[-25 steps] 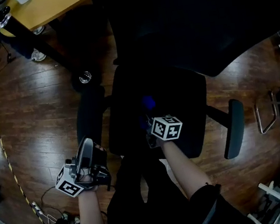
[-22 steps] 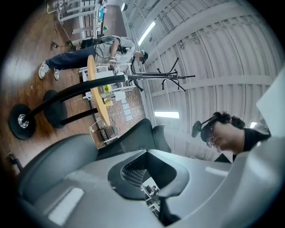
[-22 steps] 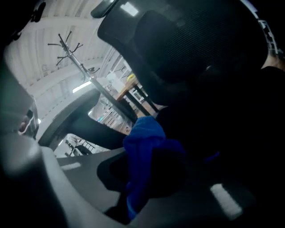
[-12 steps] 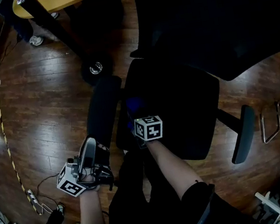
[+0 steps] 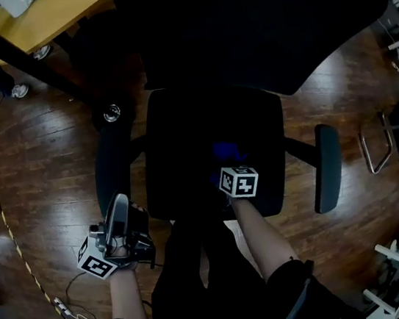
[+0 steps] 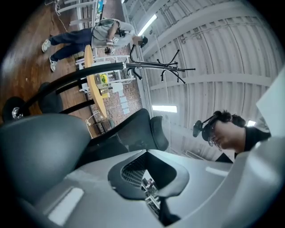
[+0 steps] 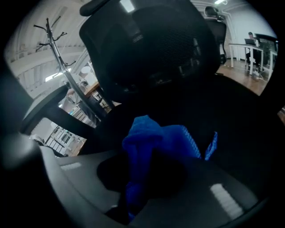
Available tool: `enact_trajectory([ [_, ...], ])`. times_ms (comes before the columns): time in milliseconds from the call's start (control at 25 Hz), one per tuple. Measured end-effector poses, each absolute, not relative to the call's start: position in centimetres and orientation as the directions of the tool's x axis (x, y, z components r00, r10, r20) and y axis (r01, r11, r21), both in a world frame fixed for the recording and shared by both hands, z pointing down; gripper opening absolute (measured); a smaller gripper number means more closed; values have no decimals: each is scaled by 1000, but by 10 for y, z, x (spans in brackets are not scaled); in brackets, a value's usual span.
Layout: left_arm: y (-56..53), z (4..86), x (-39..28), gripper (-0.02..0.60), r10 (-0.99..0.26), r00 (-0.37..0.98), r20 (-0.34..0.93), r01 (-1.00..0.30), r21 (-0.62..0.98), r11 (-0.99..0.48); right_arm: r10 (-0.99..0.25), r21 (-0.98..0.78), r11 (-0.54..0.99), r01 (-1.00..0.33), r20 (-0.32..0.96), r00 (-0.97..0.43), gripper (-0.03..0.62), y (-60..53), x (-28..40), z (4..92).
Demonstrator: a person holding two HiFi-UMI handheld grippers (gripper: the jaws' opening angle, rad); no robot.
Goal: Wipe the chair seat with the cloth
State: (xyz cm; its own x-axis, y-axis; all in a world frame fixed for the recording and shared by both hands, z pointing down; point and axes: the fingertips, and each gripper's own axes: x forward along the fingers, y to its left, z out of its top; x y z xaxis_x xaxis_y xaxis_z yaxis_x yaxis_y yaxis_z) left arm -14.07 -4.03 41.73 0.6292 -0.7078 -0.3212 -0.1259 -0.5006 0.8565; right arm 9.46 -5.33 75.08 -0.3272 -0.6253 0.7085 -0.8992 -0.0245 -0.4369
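Presently right tongs pinch cloth on seat; left tongs apparently shut.

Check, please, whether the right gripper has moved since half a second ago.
Yes. The right gripper, with the cloth, has gone rightward from the left edge of the seat toward its middle.

2 hand-held grippers, 1 cloth, 1 chair seat, 2 armrests.
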Motion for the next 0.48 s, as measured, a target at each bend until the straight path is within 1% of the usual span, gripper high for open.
enact_trajectory([
  [120,-47,417,-124,0,-674,666,-320,-115,849,-516,-638,-381,-121,-917,737,-222,60,-33,163,745],
  [280,-53,422,-109,0,-653,694,-302,-118,847,-518,-648,-282,-277,-919,760,-38,60,0,249,723],
  [360,-55,424,-105,0,-648,704,-289,-135,842,-522,-657,-278,-300,-913,754,-13,60,7,264,717],
  [480,-56,425,-101,0,-648,705,-289,-140,839,-526,-656,-264,-296,-918,755,-5,60,7,266,724],
])
